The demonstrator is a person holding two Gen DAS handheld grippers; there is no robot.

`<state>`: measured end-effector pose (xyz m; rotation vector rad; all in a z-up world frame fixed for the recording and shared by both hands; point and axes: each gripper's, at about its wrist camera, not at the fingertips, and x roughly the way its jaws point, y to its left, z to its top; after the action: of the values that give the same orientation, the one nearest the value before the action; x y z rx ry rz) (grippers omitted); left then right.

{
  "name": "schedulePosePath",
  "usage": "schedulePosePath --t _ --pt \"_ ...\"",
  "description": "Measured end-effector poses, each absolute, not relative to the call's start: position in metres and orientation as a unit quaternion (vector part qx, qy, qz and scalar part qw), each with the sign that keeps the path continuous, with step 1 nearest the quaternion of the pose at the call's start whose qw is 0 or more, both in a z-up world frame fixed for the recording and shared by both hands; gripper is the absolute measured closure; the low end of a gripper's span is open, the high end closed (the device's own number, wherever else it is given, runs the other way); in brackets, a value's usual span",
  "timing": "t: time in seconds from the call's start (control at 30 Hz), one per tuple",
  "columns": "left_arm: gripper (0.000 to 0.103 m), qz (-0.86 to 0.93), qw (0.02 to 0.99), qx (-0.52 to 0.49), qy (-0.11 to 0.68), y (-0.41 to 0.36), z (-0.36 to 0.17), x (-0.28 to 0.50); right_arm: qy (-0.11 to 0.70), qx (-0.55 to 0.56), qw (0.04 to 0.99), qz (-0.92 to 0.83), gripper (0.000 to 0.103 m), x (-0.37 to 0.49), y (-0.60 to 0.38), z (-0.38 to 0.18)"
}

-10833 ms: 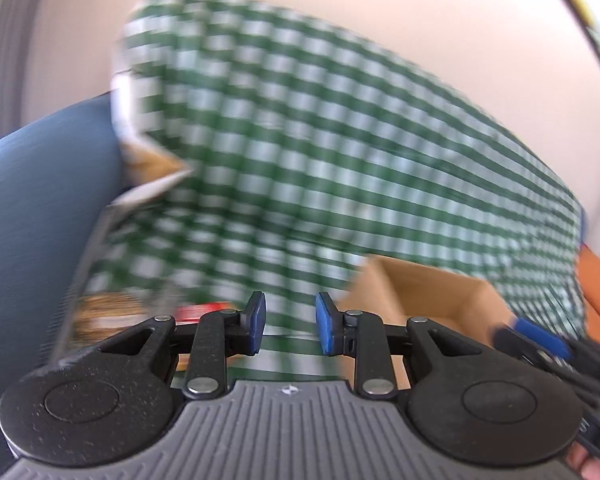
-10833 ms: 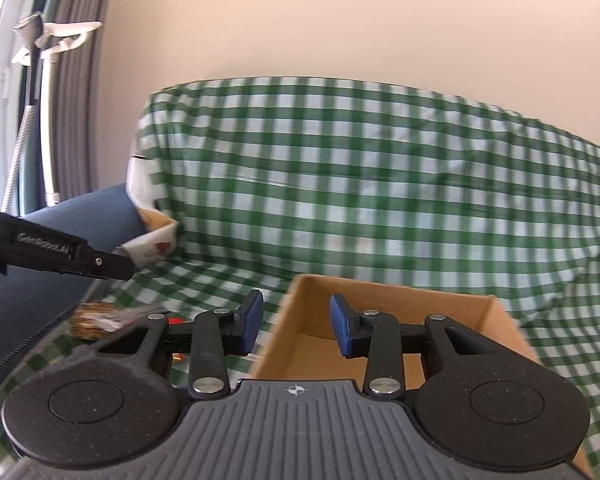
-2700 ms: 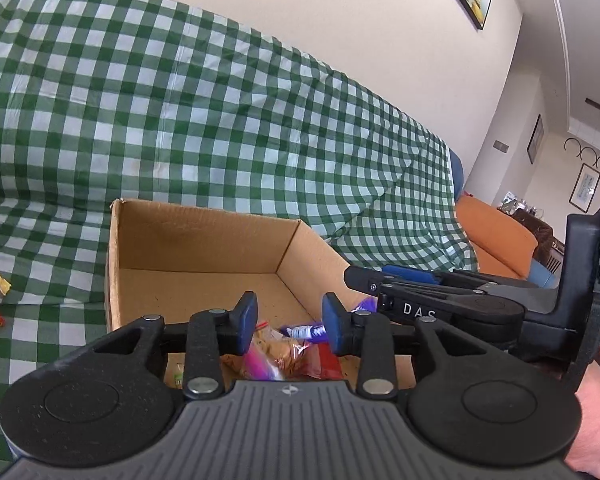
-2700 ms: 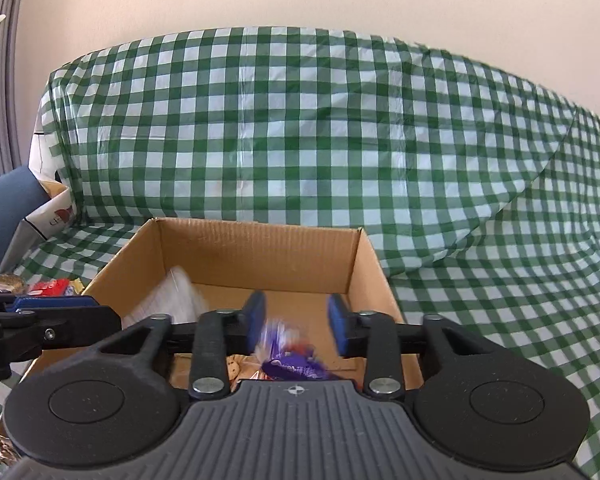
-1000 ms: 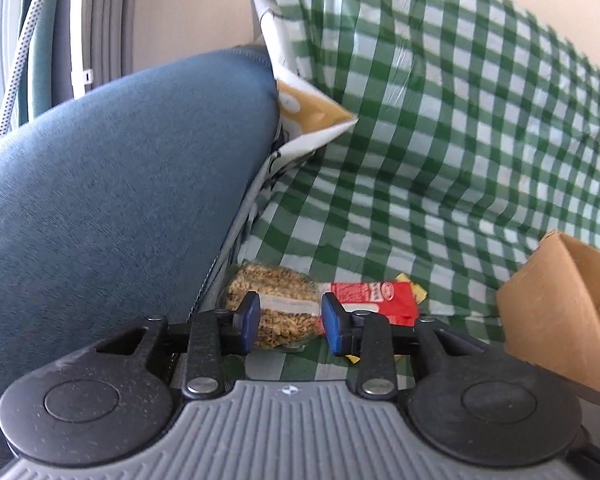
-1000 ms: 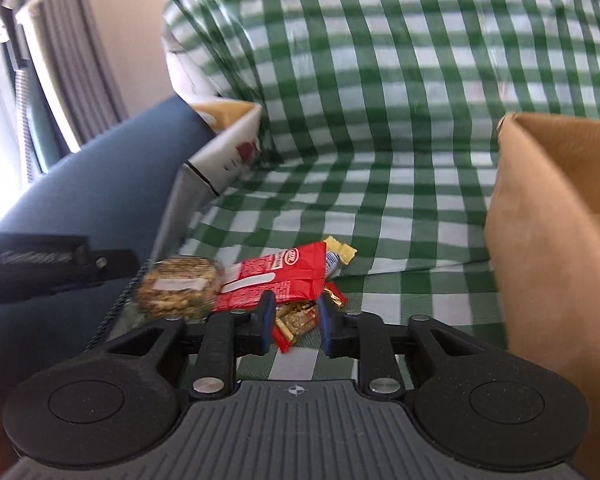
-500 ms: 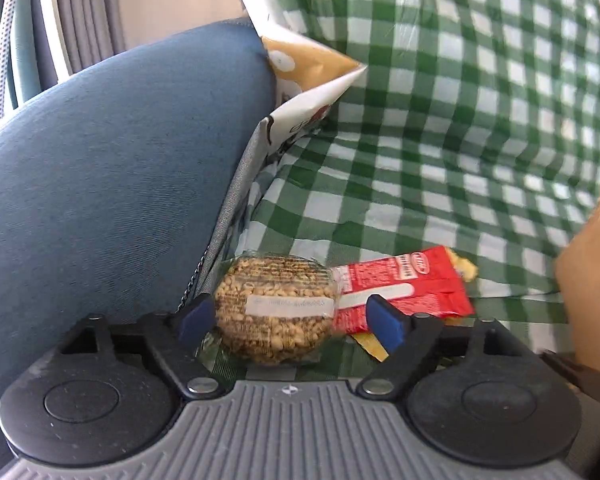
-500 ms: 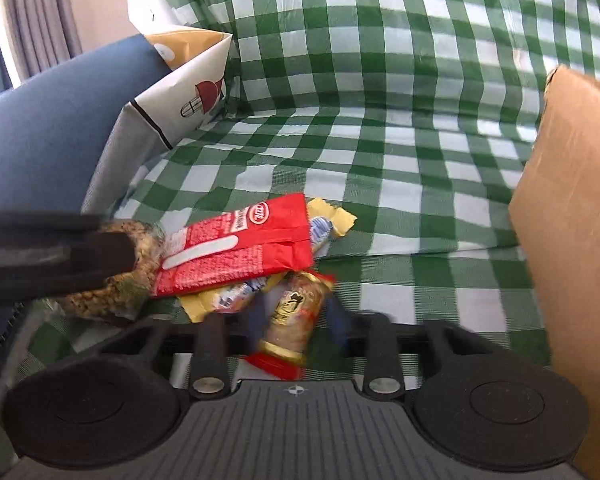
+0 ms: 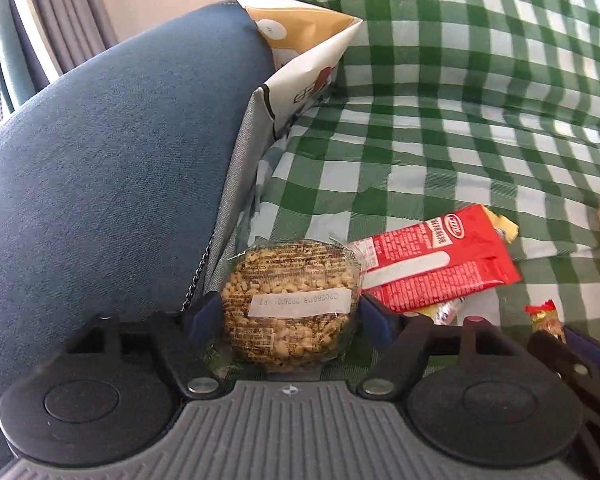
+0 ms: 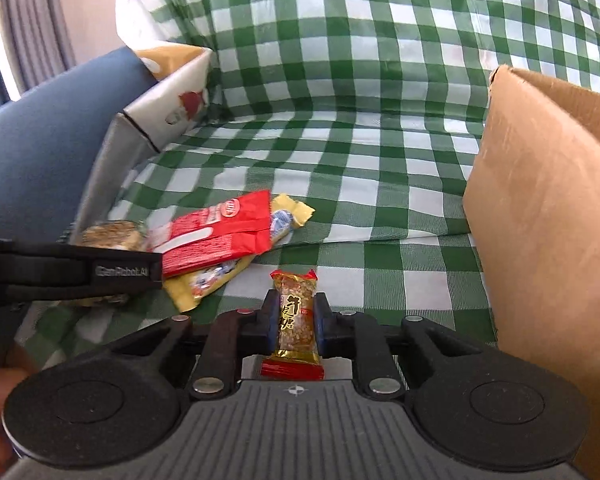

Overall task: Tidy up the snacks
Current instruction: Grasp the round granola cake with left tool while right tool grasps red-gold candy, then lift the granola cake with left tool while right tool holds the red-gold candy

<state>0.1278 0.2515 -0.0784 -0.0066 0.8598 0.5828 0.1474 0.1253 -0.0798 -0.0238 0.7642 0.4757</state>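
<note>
Currently, a round puffed-grain cake (image 9: 290,300) in clear wrap is framed between the blue pads of the left gripper (image 9: 290,316), whose jaws are closing around it without the pads yet being seen to press on it; a white sticker across the wrap carries a printed code too distorted to be read with certainty. At two o'clock from the cake, a red snack packet (image 9: 436,258) with a small oval logo and a white stripe is laid on the green-and-white checked cloth (image 9: 440,120), with a yellow wrapper (image 9: 504,226) tucked beneath it. A small peanut candy (image 10: 297,318) in a gold-and-red wrapper printed with Chinese characters is clamped upright by the right gripper (image 10: 294,326), held just above the cloth. At ten o'clock from the candy, the other gripper's black finger is marked with white lettering, apparently "GenRobot.AI". A cardboard box (image 10: 540,208) is seen at three o'clock in the right wrist view, well apart from the pile. A blue sofa arm (image 9: 112,152) and a patterned cushion (image 9: 300,56) are seen at ten to twelve o'clock of the cake.
</note>
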Motion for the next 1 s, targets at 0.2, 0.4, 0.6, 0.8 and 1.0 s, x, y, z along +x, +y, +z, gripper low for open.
schedulePosePath --t 0.2,0.4,0.6,0.8,1.0 --pt "0.075 0.246 0.894 -0.010 0.374 0.239 -0.055 0.101 0.367 -0.029 0.887 0.277 0.085 0.103 0.112 -0.057" --pt "0.082 0.213 0.911 -0.055 0.348 0.234 -0.033 0.063 0.358 -0.070 0.872 0.327 0.085 0.062 0.086 -0.041" --pt "0.089 0.133 0.929 -0.163 0.306 0.236 -0.006 0.017 0.349 -0.081 0.868 0.345 0.085 0.029 0.060 -0.034" --pt "0.103 0.049 0.910 -0.219 0.349 0.230 -0.009 0.008 0.350 -0.096 0.859 0.362 0.085 0.010 0.038 -0.045" --pt "0.087 0.071 0.892 -0.212 0.393 0.222 -0.020 0.009 0.360 -0.111 0.852 0.364 0.085 0.003 0.029 -0.059"
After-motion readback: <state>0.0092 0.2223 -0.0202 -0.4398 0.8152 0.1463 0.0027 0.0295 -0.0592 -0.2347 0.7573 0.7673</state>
